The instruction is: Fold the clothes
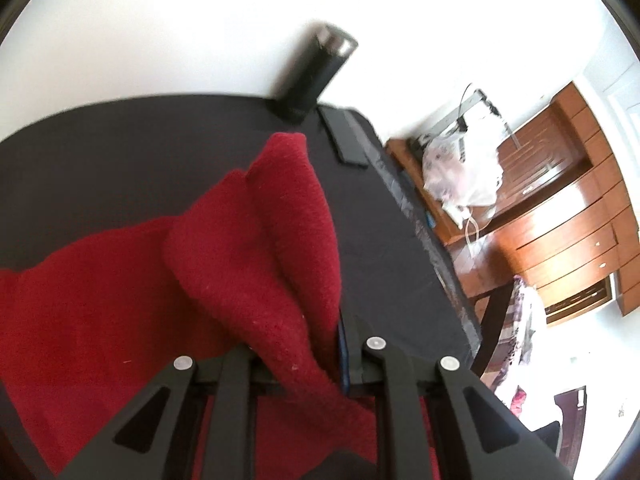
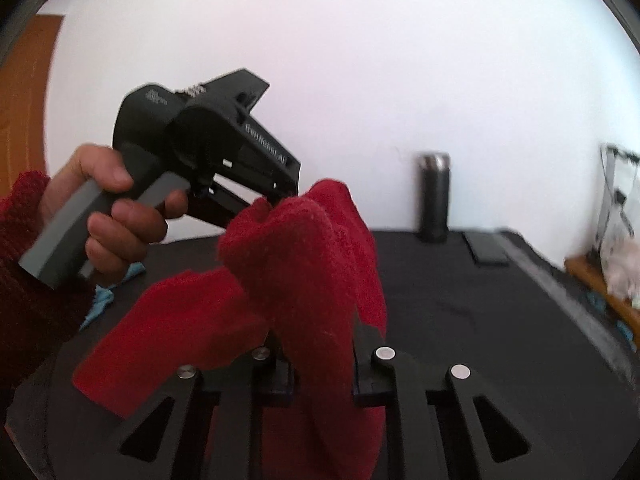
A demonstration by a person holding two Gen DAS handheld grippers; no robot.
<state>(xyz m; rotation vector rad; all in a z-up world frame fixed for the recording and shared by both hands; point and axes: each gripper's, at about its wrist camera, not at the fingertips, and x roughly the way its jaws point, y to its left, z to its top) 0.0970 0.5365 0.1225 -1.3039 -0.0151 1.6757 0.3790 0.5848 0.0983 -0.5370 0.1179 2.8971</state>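
A red knitted garment lies partly on the black table and is lifted at one end. My left gripper is shut on a bunched fold of it, which rises between its jaws. My right gripper is shut on another fold of the same red garment, held above the table. In the right wrist view the left gripper shows at the left, held by a hand in a red sleeve, its tip buried in the cloth.
A dark steel bottle stands at the table's far edge by the white wall, with a flat black phone-like slab beside it. A light blue cloth lies at the left. Right of the table are wooden drawers and a white plastic bag.
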